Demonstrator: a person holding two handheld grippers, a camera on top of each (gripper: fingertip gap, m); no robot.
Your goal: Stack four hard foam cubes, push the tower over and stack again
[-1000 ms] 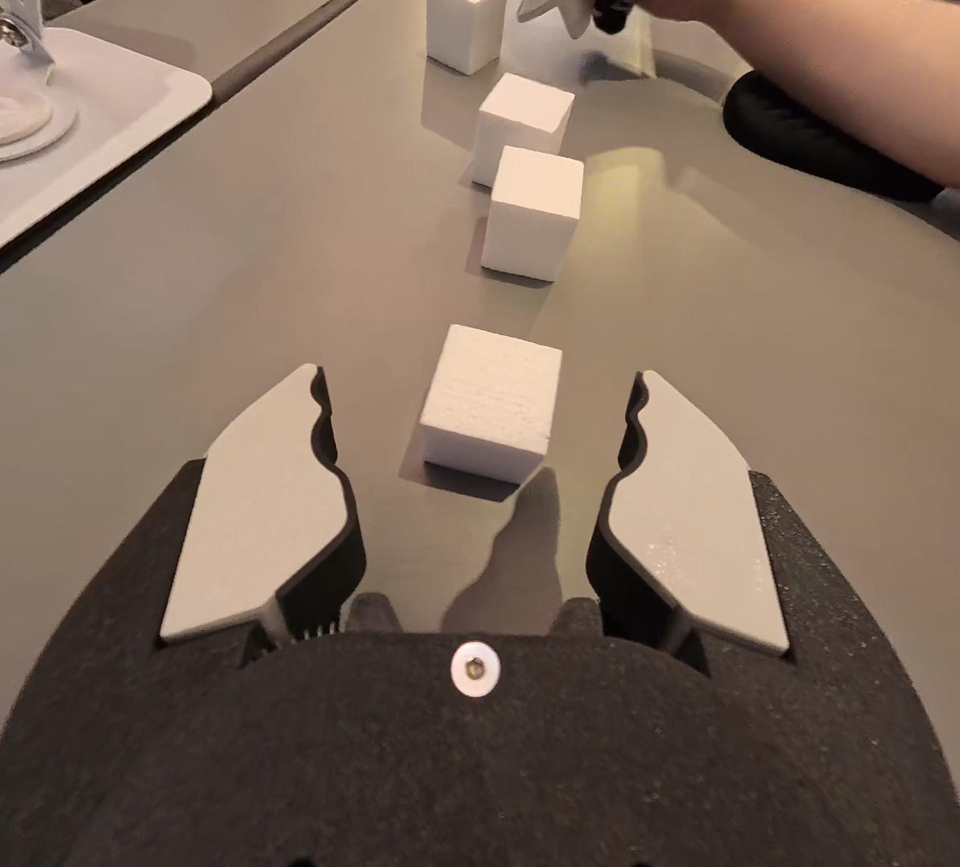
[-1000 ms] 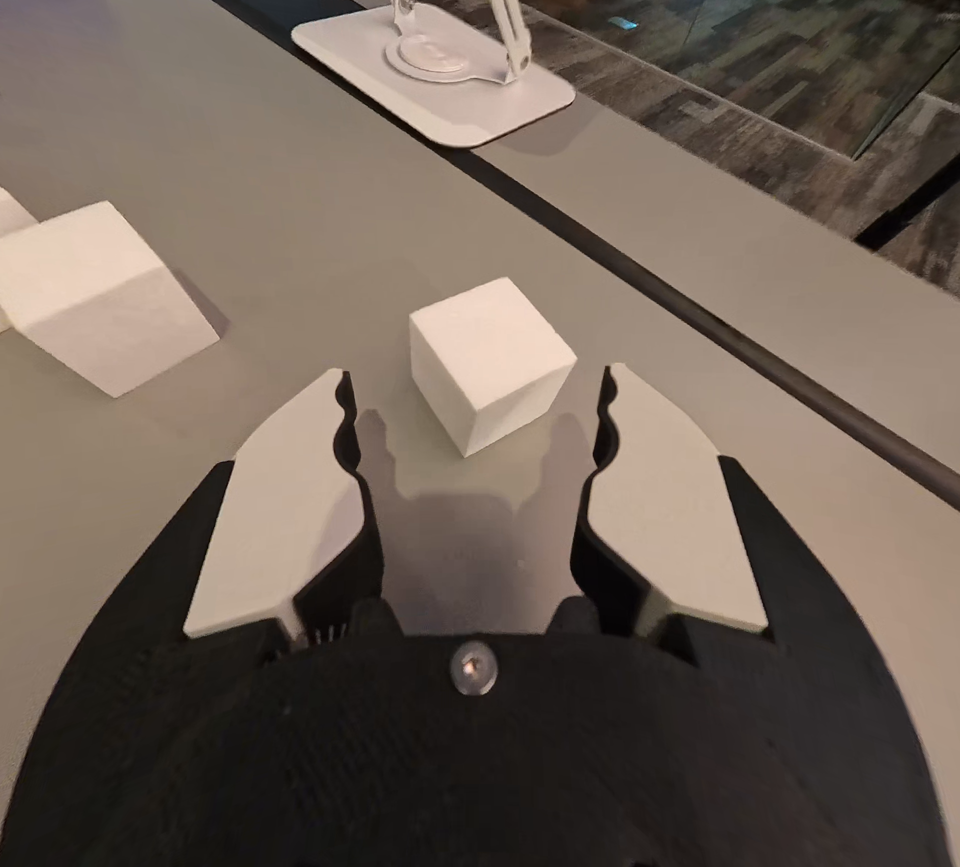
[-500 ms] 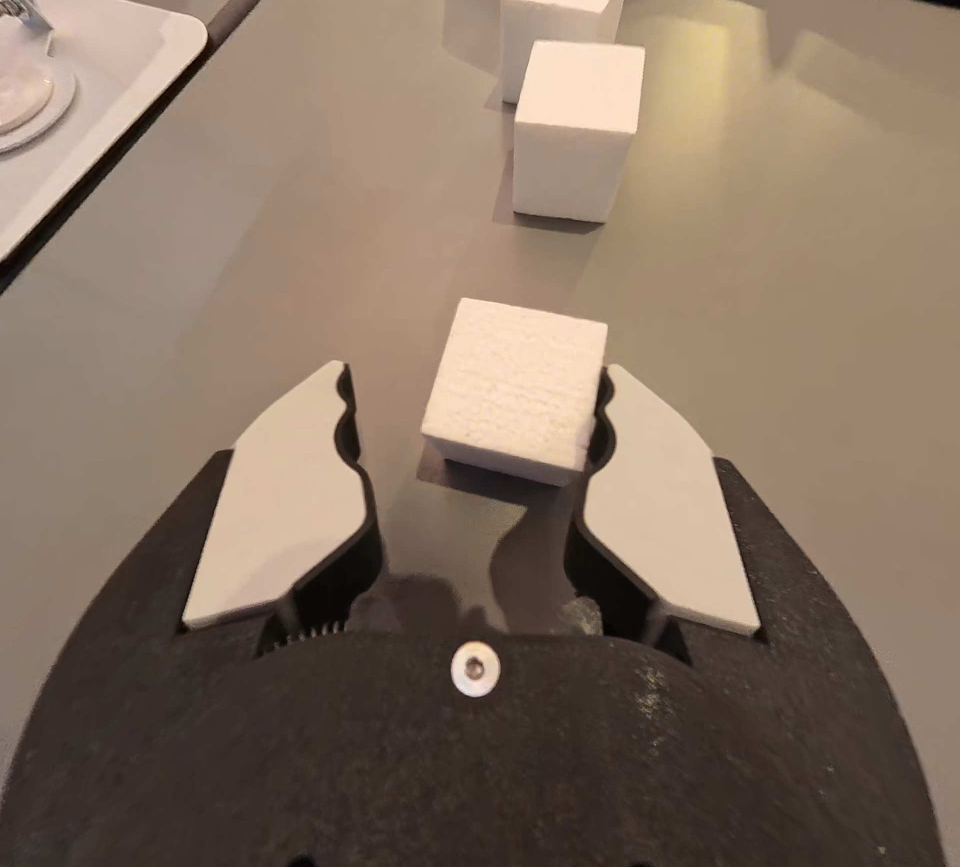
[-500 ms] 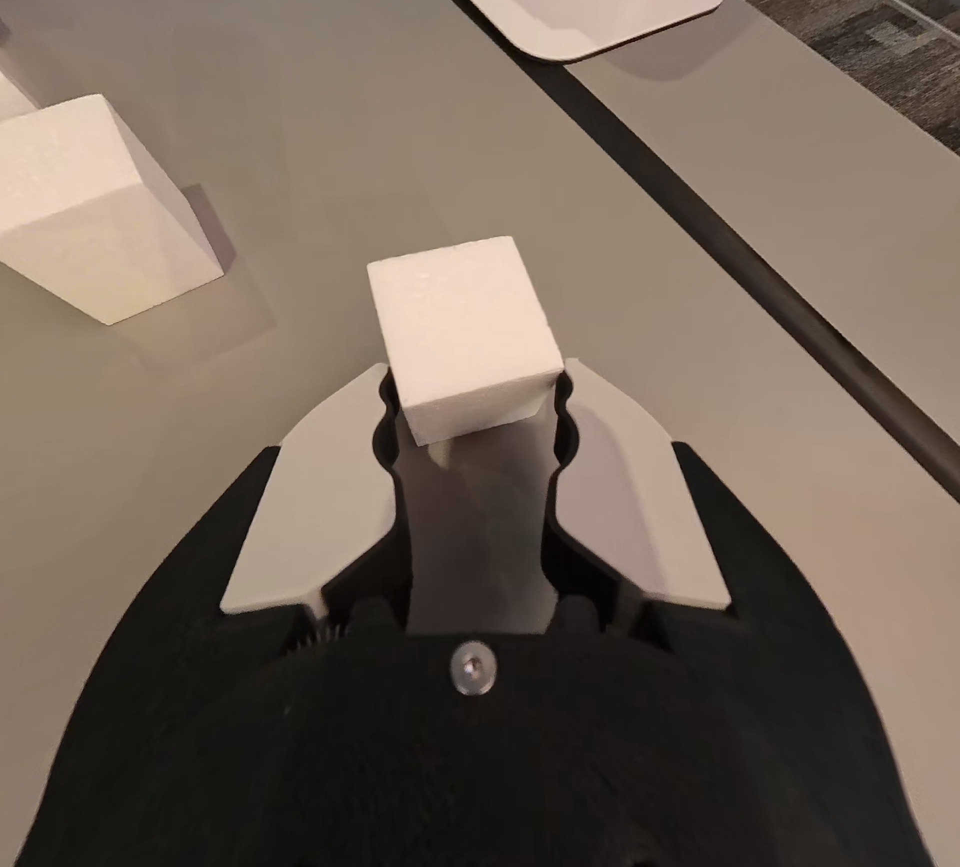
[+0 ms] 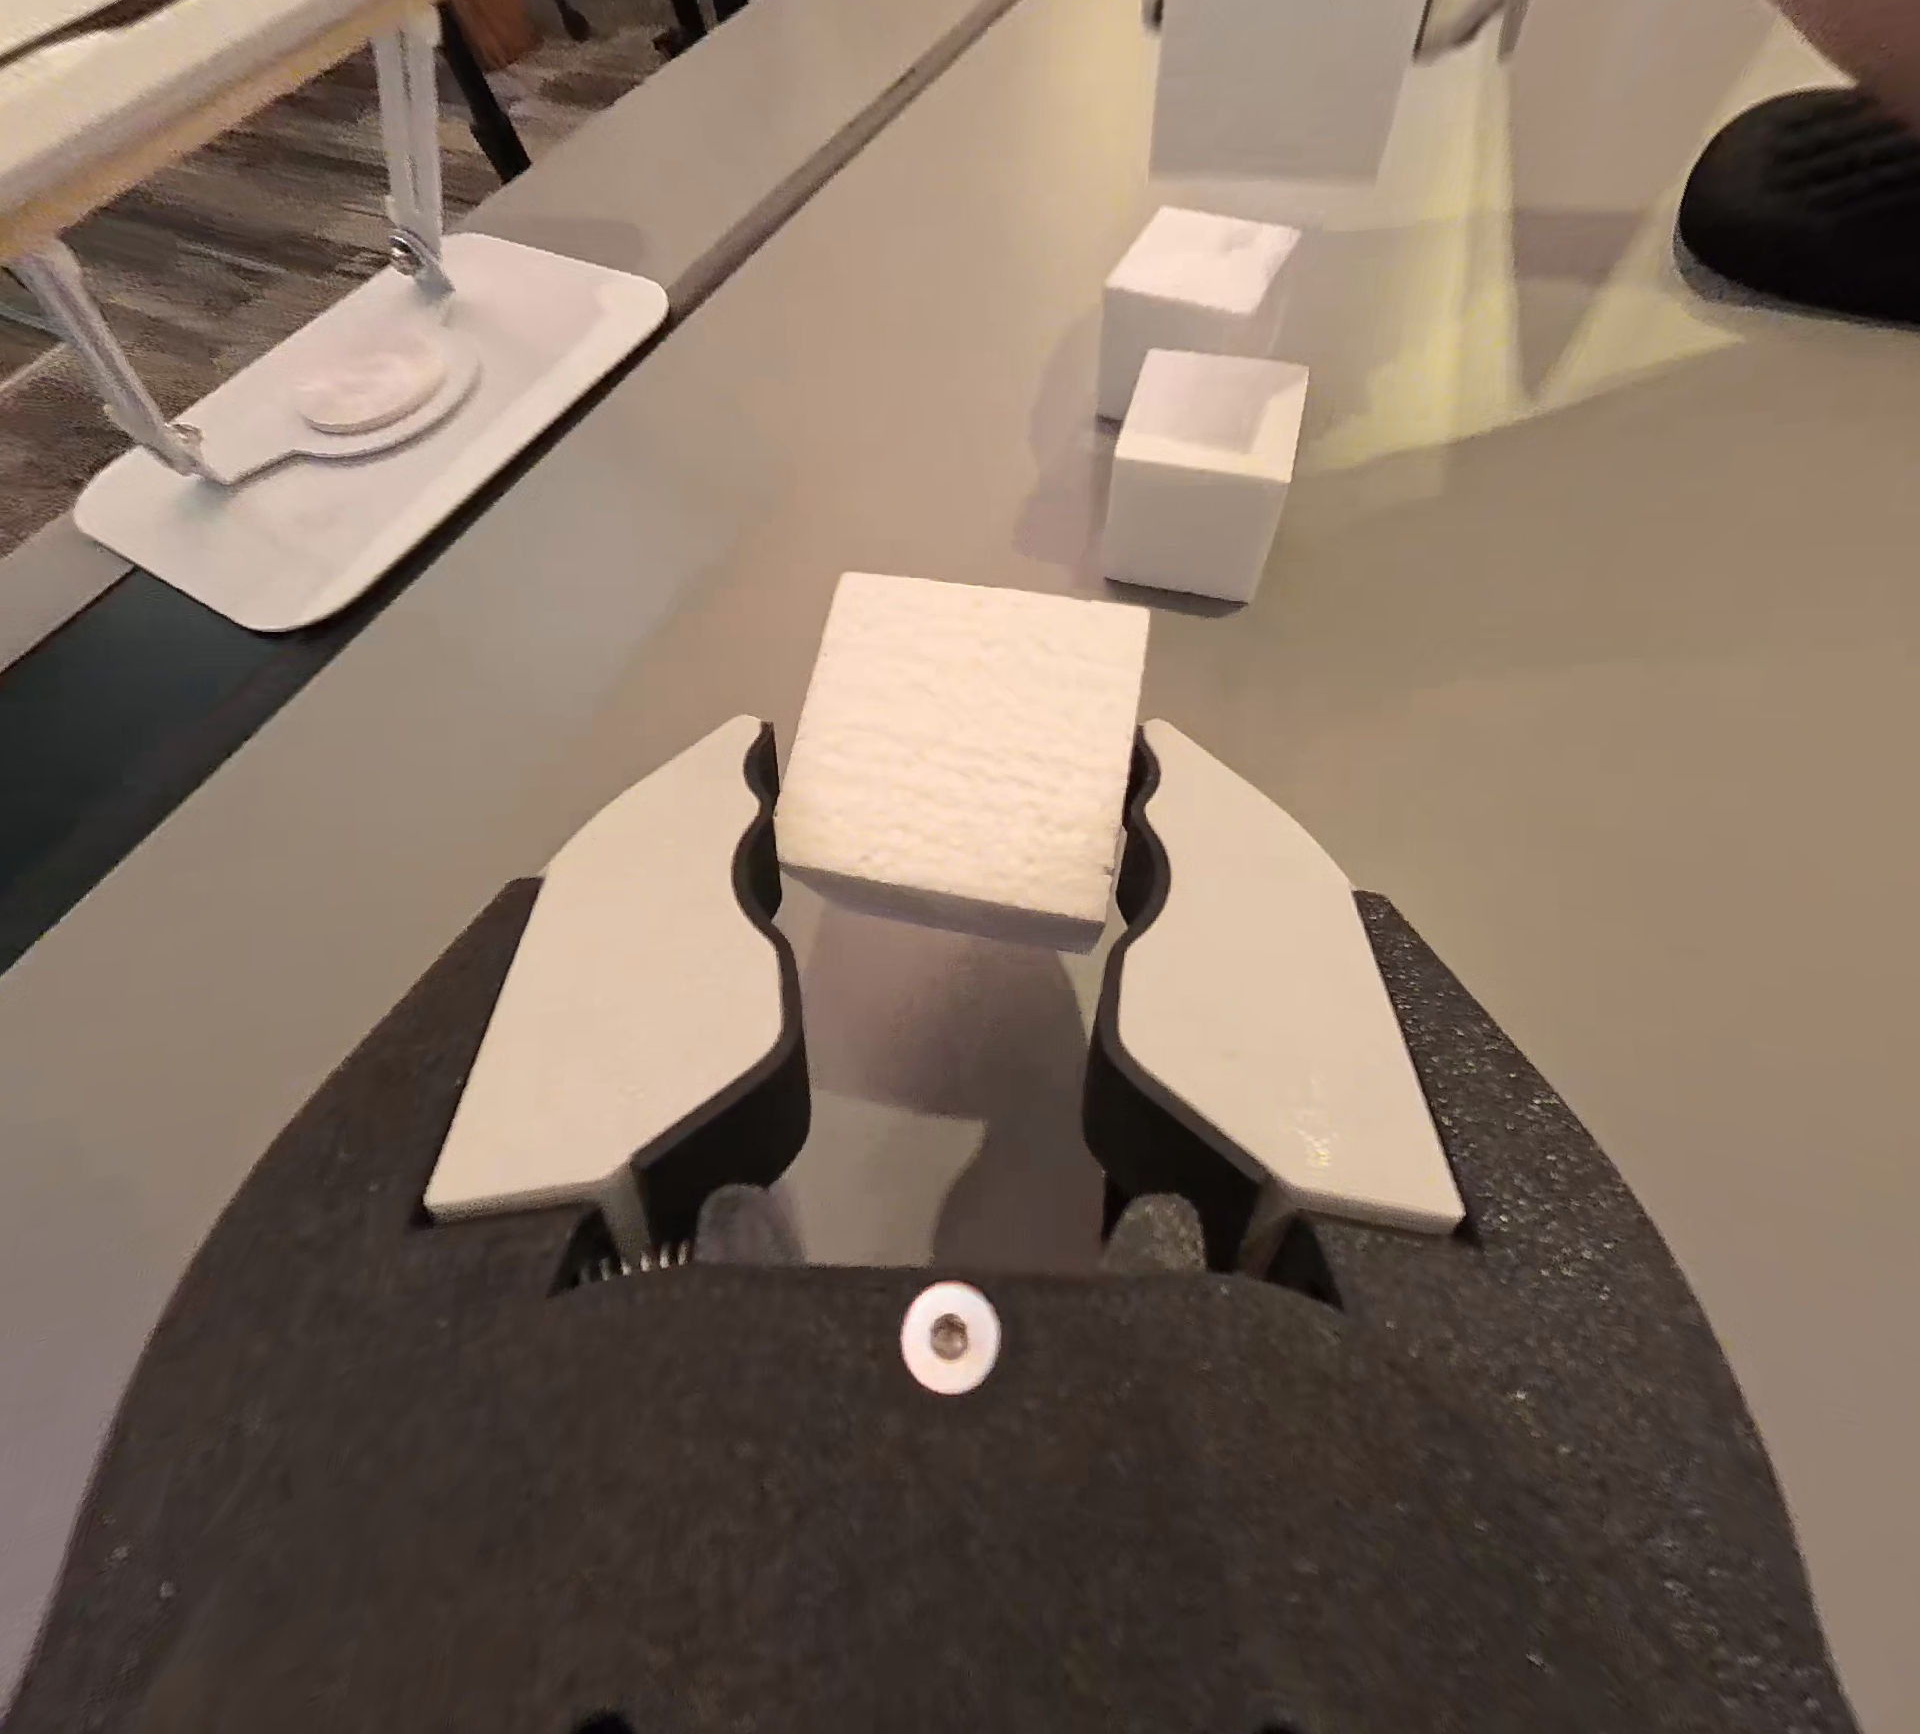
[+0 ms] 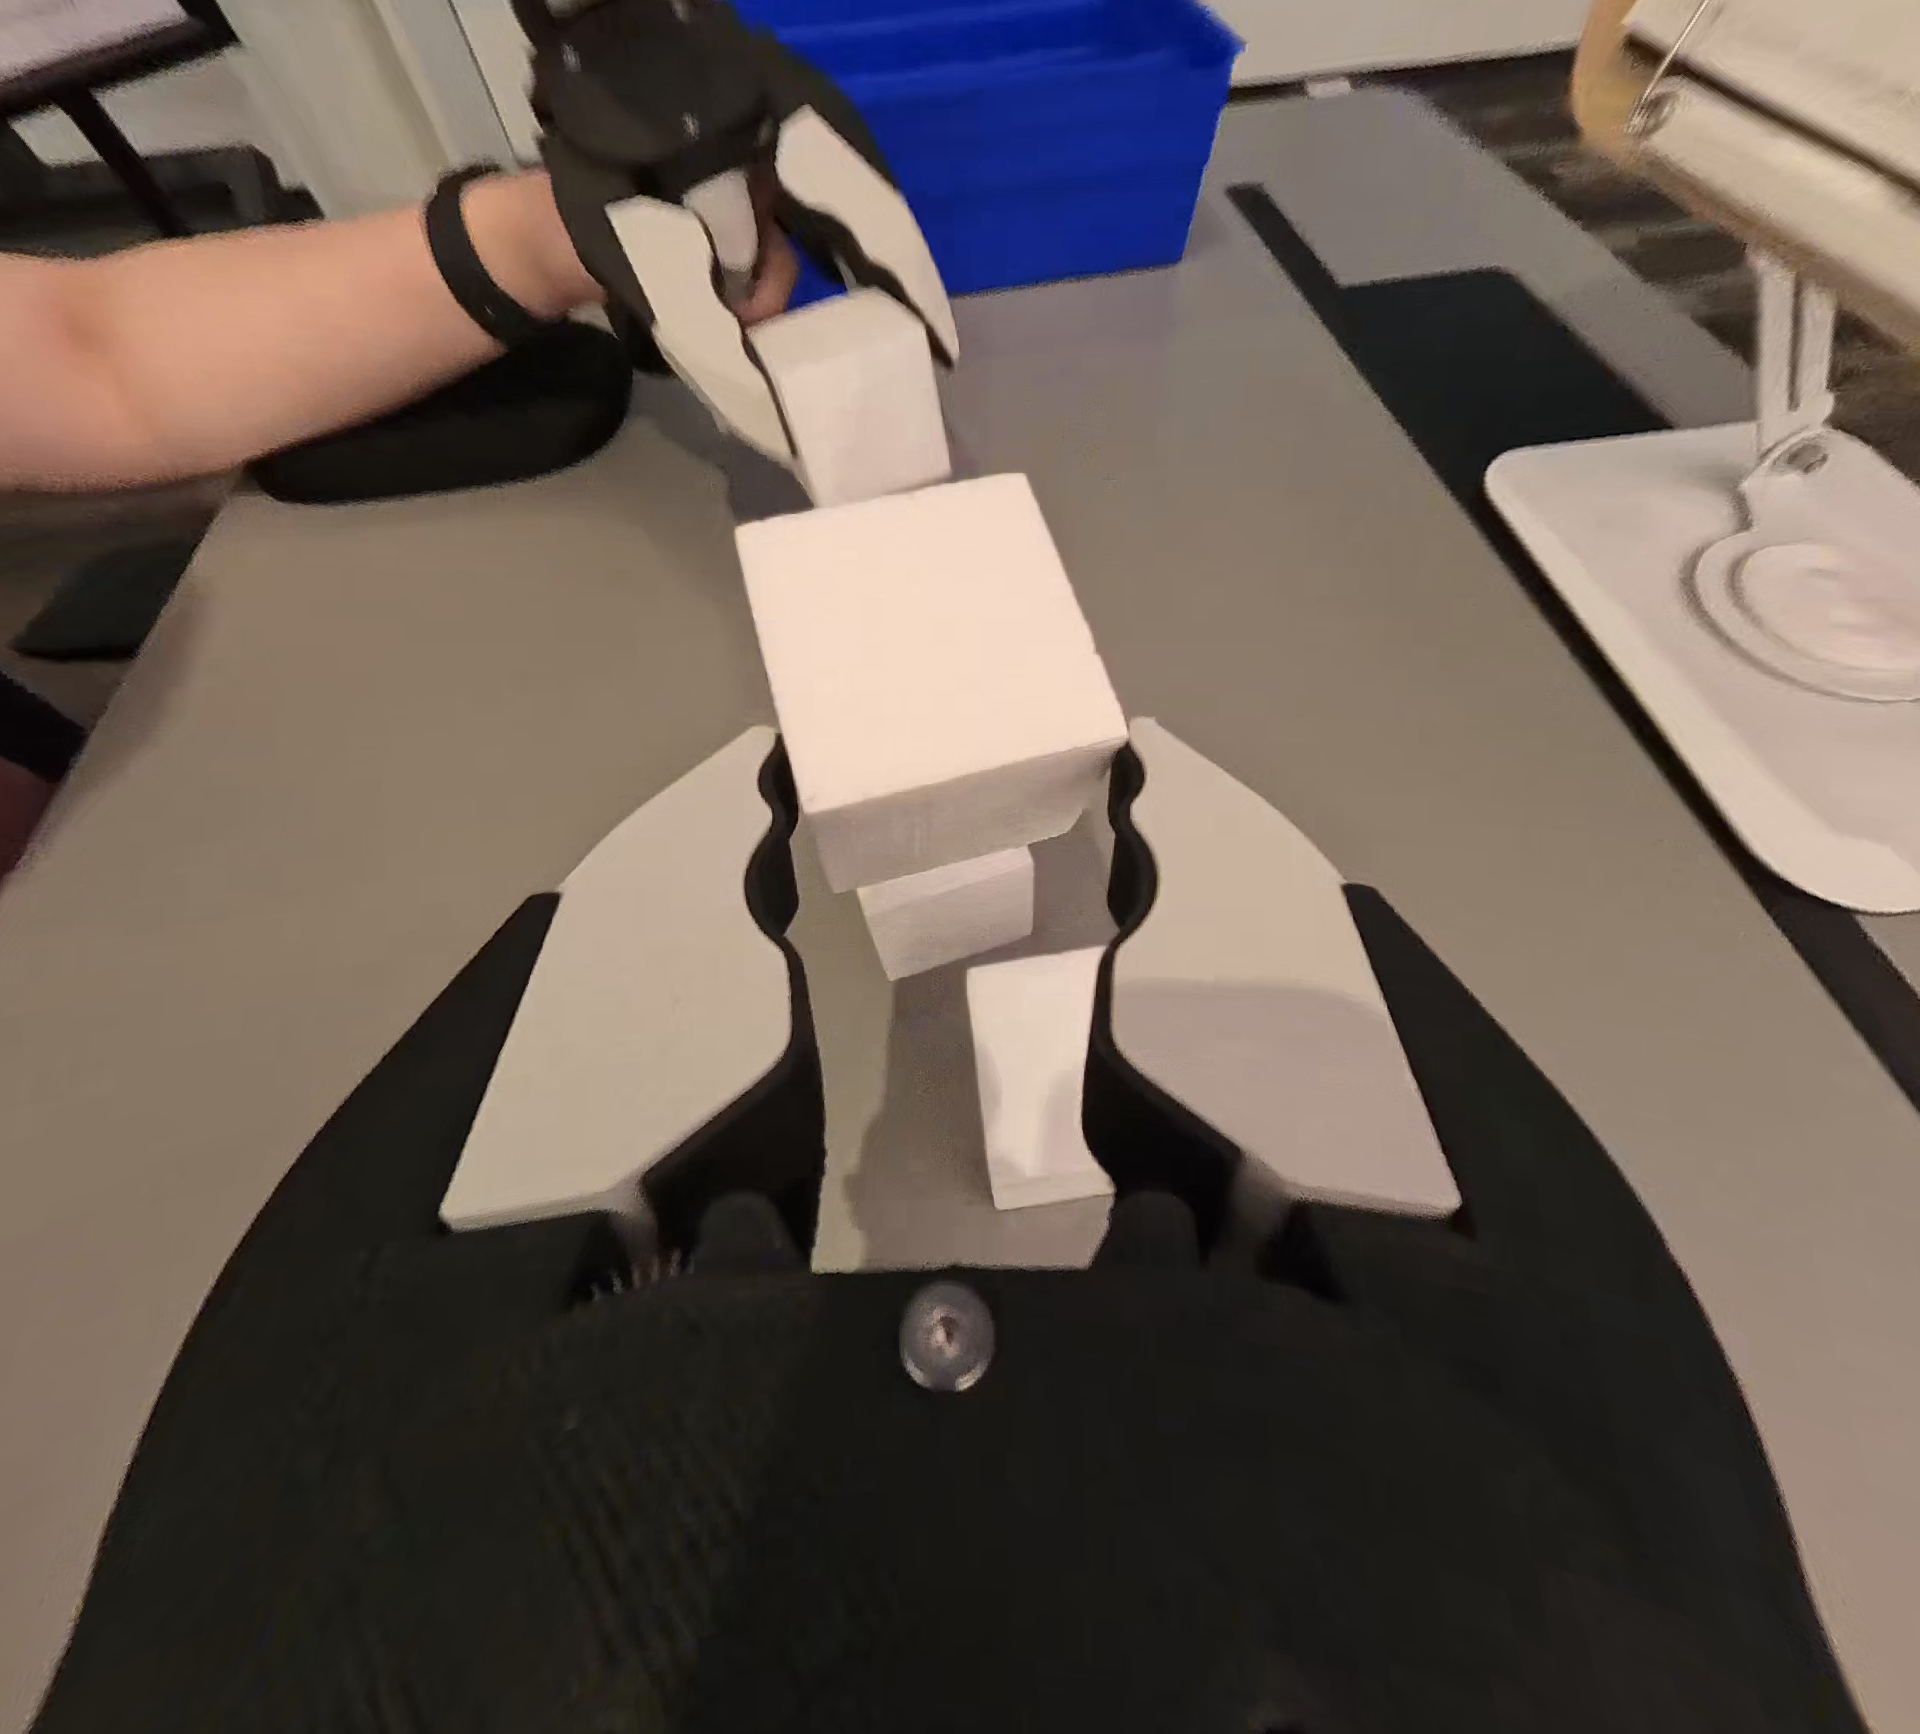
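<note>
No tower yet: four white foam cubes, none stacked. Left gripper [image 5: 951, 837] clamped on a rough-faced cube [image 5: 961, 765], lifted off the table [image 5: 1507, 801]. Just beyond it, two cubes [image 5: 1205, 479] resting on the table, close together. Farther beyond them, right gripper [image 6: 951, 796] clamped on a smooth cube [image 6: 925, 645], raised above those two. All stacking left to do.

Two foam cubes [image 5: 1195, 396] set in row on surface [image 5: 1558, 749], between two raised held cubes. Stand base [image 5: 364, 437] left of row; bin [image 6: 997, 115] at far end.
</note>
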